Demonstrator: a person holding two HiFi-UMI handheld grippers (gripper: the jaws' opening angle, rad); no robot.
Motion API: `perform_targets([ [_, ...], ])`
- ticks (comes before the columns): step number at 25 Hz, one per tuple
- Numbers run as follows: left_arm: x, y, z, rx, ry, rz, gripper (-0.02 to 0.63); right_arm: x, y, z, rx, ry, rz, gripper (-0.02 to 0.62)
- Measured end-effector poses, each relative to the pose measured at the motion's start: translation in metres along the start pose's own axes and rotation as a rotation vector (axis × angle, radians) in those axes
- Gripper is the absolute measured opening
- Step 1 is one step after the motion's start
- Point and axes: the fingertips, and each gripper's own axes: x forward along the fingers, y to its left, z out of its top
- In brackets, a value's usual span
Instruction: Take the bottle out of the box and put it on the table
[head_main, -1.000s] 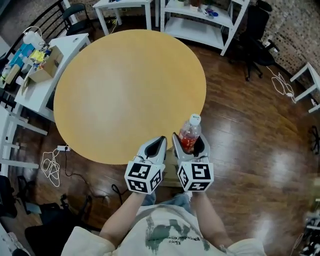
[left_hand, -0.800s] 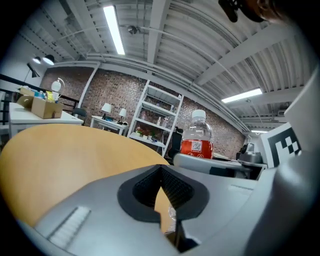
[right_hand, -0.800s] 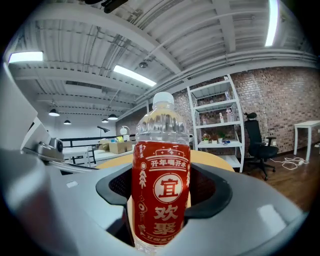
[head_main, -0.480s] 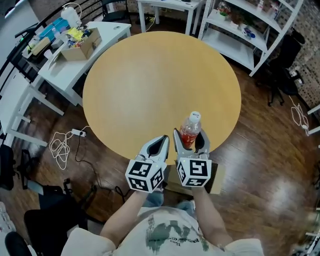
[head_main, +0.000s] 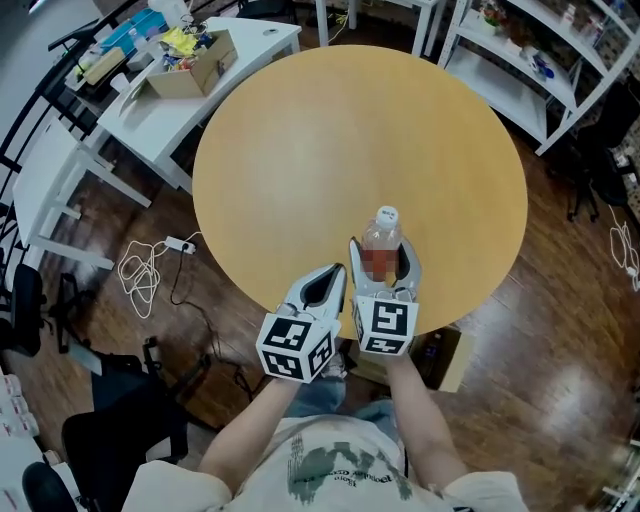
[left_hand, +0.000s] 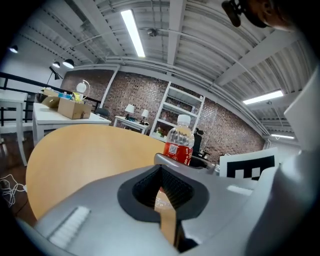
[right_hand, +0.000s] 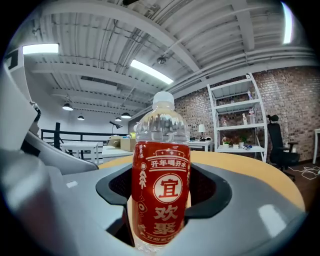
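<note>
One upright bottle (right_hand: 161, 185) with a red label is clamped in the right hand-held gripper (head_main: 383, 256) over the near edge of the one round table (head_main: 300, 150). The left hand-held gripper (head_main: 329, 277), just beside it, has its jaws together and empty. One box (head_main: 452, 358) stands on the floor.

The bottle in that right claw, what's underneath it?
The round table appears to lie beneath the bottle, near the table's edge. The right gripper, shut on the bottle, covers its base, so whether it touches the table cannot be seen.
</note>
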Motion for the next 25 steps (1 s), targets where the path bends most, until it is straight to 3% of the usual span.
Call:
perform_targets([
  [10,0.013,0.031,-0.010,0.002,0.047,0.023,-0.003,0.024,0.006,-0.012,-0.036,-0.032,-0.029,0.313],
  [25,0.011,0.017,-0.013,-0.036,0.020,0.019,-0.003,0.005,0.004,-0.026,-0.065,0.078,-0.003,0.322],
])
